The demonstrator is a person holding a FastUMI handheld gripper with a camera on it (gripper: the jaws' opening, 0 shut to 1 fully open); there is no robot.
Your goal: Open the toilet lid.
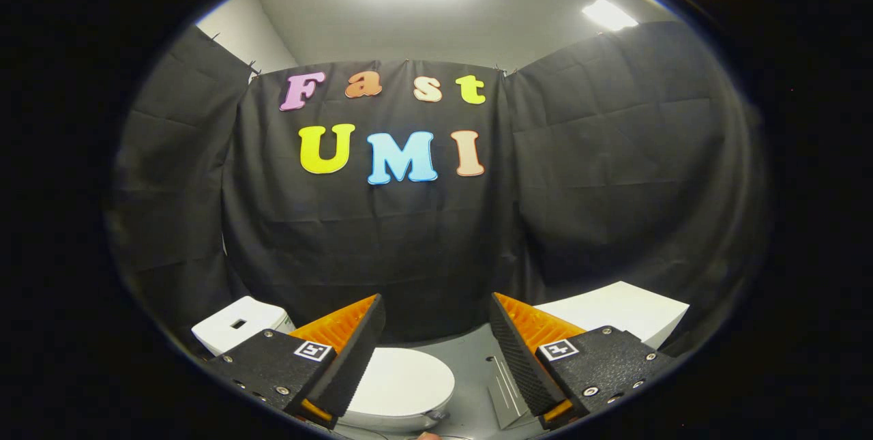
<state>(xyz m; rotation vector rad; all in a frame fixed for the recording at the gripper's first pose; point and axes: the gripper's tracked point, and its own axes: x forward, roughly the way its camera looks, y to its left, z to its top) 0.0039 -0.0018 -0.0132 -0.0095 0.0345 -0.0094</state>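
Black creased cloth walls (423,249) hang around the booth, and no readable label shows on any object. A white boxy block (627,314) sits far right, a smaller white rounded tank (235,324) far left. The toilet lid (402,382), smooth, white and oval, lies closed, low between and just beyond the fingers. The gripper (436,338) is released, its fingers spread wide, grasping nothing.

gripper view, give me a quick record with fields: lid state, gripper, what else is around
toilet lid: closed, lying flat on the bowl, below and just ahead of the fingers
gripper: open, fingers spread apart, holding nothing, above the lid and not touching it
white box: beyond the left finger
white block: beyond the right finger
floor: grey, beside the toilet
task: lid not yet lifted
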